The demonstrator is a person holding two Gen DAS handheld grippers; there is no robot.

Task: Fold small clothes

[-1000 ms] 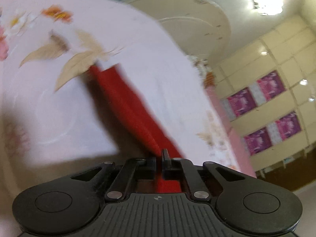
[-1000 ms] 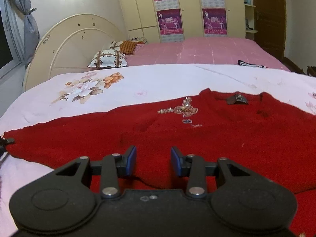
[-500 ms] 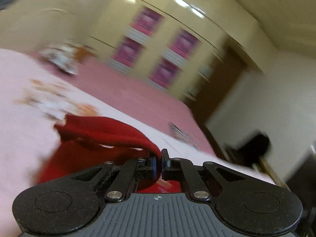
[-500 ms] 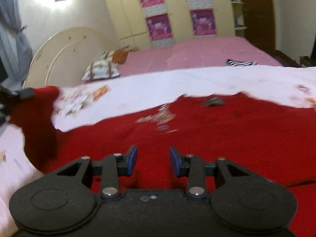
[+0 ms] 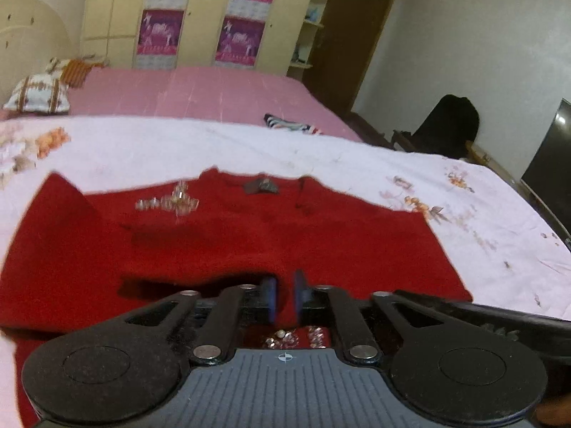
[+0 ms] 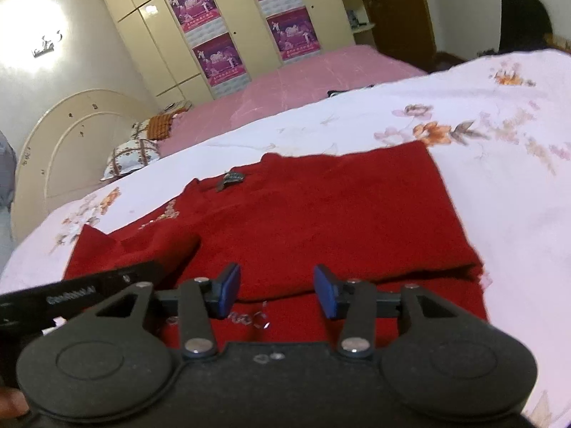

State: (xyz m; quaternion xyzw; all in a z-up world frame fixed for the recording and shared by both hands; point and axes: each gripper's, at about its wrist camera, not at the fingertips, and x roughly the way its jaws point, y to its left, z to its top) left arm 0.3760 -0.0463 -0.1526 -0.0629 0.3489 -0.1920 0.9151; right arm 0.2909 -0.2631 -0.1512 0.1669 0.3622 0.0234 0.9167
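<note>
A red knitted sweater (image 5: 249, 242) lies flat on the white floral bedspread (image 5: 357, 164), with a beaded ornament (image 5: 175, 203) on its chest and a grey label (image 5: 260, 187) at the collar. One sleeve lies folded across the body. My left gripper (image 5: 283, 297) hovers low over the sweater's near part. Its jaws are opening, the pads are apart, and only the cloth below shows in the gap. My right gripper (image 6: 276, 290) is over the same sweater (image 6: 321, 214) near a folded edge. Its jaws are opening too, with nothing gripped. The left gripper's body (image 6: 89, 285) reaches in beside it.
Behind the bedspread lies a pink cover (image 5: 214, 89) with pillows (image 5: 35, 92) and a small striped garment (image 5: 289, 125). A cream headboard (image 6: 71, 135) and a wardrobe with purple posters (image 5: 200, 18) stand at the back. A dark chair (image 5: 449, 125) and a screen (image 5: 549, 164) are on the right.
My left gripper, shut on the red sleeve, swung it across over the sweater's body, then opened and let it go. The right gripper shifted right, tilted, and its jaws widened.
</note>
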